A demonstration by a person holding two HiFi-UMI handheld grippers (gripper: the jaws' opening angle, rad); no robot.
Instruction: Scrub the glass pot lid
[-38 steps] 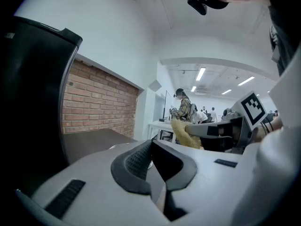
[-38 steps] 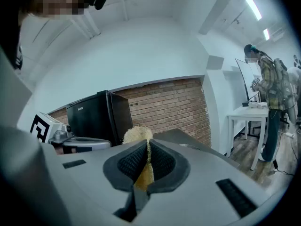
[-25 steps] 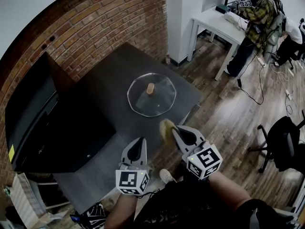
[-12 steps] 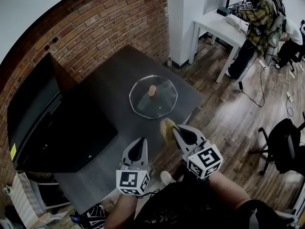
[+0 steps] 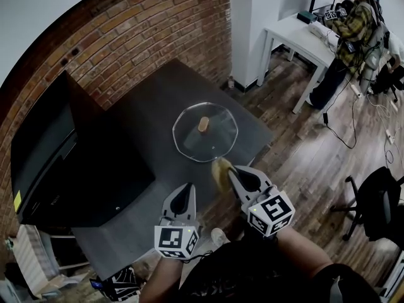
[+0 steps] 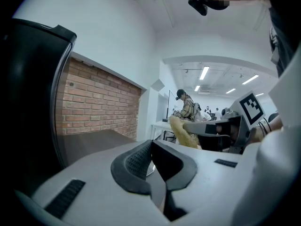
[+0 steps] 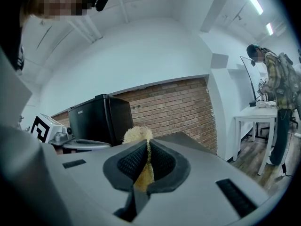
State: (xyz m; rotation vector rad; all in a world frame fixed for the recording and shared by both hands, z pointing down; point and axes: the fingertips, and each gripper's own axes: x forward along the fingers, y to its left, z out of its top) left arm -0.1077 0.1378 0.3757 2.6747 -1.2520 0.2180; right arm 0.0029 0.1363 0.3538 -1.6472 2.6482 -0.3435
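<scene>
Yellow scrubber [image 7: 137, 134], clamped in right claw [image 7: 146, 149], shows only its tuft.

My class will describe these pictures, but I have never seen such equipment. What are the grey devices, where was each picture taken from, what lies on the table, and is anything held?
There is no robot: a person holds a grey two-fingered claw in each hand. The wide picture comes from a head camera looking down; the other two from cameras riding on the claws. On the dark table lies a round clear glass pot lid with a small tan knob. The right claw is shut on a yellowish fibrous scrubbing pad, held in the air near the lid. The left claw is shut and empty.
</scene>
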